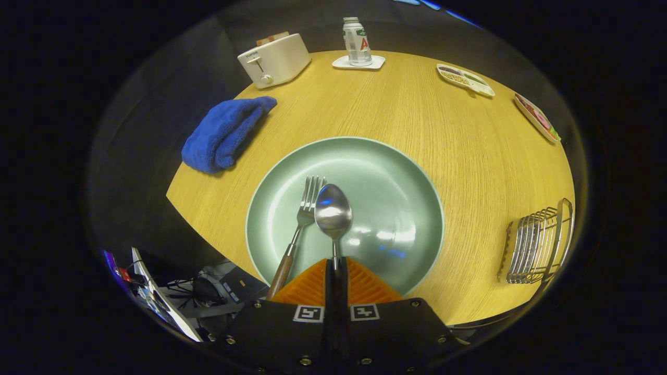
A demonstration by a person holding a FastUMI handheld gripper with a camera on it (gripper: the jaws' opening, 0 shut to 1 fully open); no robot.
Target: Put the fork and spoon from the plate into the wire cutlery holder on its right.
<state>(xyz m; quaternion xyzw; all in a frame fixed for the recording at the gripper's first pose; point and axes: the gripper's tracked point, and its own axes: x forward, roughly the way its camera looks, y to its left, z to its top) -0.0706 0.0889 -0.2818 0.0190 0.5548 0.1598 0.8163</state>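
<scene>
Fingers clamped on spoon handle, fork beside it in green plate, wire holder unfilled

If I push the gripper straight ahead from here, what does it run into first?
The gripper is shut on the spoon, so nothing lies before the plate's far rim; beyond that comes bare table, though depth is uncertain.

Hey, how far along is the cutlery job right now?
Done: nothing yet; the wire holder, right of the plate, looks empty. In hand: the gripper is shut on the spoon, its fingers pressing the handle, the bowl above the plate. Left: drop the spoon in the holder, then fetch the fork, which lies on the plate beside the spoon.
</scene>
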